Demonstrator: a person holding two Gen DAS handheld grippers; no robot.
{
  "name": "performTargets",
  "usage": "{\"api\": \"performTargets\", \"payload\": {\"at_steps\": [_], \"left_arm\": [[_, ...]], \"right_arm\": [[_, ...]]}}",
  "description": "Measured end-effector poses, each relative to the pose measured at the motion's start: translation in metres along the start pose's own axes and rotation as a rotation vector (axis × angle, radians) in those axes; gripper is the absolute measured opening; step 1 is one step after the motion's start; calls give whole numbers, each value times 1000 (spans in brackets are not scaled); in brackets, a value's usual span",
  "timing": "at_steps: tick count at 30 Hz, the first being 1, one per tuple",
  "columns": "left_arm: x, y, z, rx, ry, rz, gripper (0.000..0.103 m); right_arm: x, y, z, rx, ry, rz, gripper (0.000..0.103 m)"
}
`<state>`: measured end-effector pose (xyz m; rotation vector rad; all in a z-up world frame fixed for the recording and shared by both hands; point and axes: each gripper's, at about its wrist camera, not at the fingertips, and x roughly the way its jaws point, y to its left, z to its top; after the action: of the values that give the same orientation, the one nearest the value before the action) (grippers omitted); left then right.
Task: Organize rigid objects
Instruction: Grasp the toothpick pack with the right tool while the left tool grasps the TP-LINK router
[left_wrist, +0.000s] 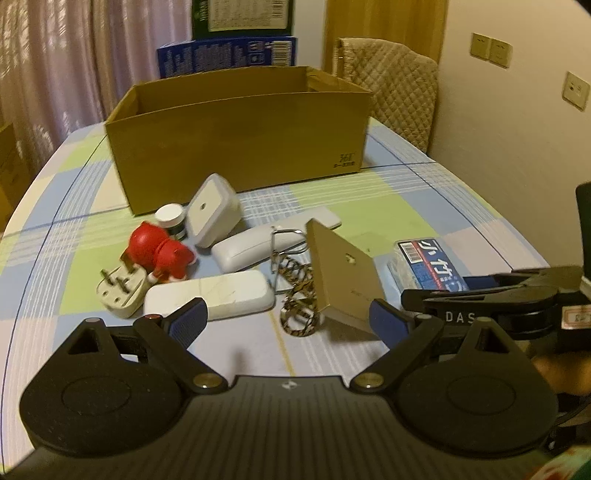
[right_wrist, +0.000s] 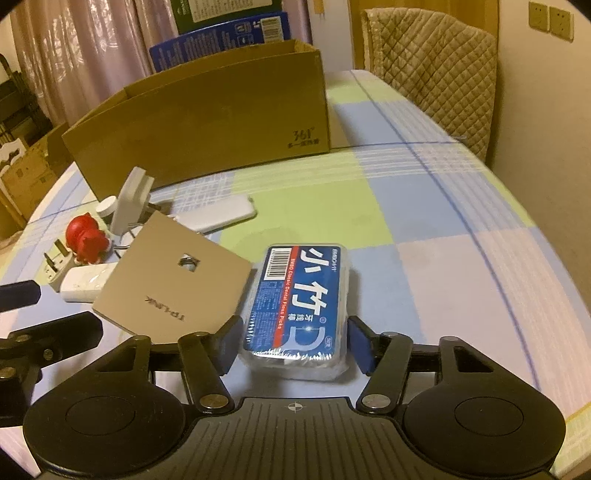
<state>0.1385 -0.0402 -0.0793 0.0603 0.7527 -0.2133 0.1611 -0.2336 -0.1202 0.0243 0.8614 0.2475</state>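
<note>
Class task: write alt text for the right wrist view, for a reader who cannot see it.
The open right gripper straddles a blue dental floss box on a checked tablecloth. A tilted TP-Link panel and cardboard box lie beyond.

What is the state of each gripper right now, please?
Left gripper: jaws open wide, holding nothing.
Right gripper: jaws open around the blue floss box, not yet clamped on it.

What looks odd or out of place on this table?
The flat TP-Link panel sits tilted, one edge propped up on the leopard-print rings rather than lying flat. The square white container also lies tipped on its side.
</note>
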Motion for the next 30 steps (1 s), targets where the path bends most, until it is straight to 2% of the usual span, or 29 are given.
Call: {"api": "performTargets", "payload": {"at_steps": [4, 7, 14, 18, 23, 30], "left_arm": [[5, -17, -1, 87, -33, -6, 93], [12, -26, 0, 111, -31, -23, 90], [17, -48, -6, 237, -65, -3, 88], [26, -65, -10, 303, -64, 39, 88], [40, -88, -23, 464, -73, 143, 89], [58, -93, -27, 476, -52, 187, 90]], "right_arm": [[-6, -13, -2, 13, -12, -30, 55], [-9, -21, -4, 34, -8, -36, 55], [-12, -32, -4, 59, -16, -71, 55], [-14, -37, -6, 63, -17, -80, 55], [-16, -43, -6, 80, -20, -83, 55], [-16, -46, -7, 96, -22, -73, 55]]}}
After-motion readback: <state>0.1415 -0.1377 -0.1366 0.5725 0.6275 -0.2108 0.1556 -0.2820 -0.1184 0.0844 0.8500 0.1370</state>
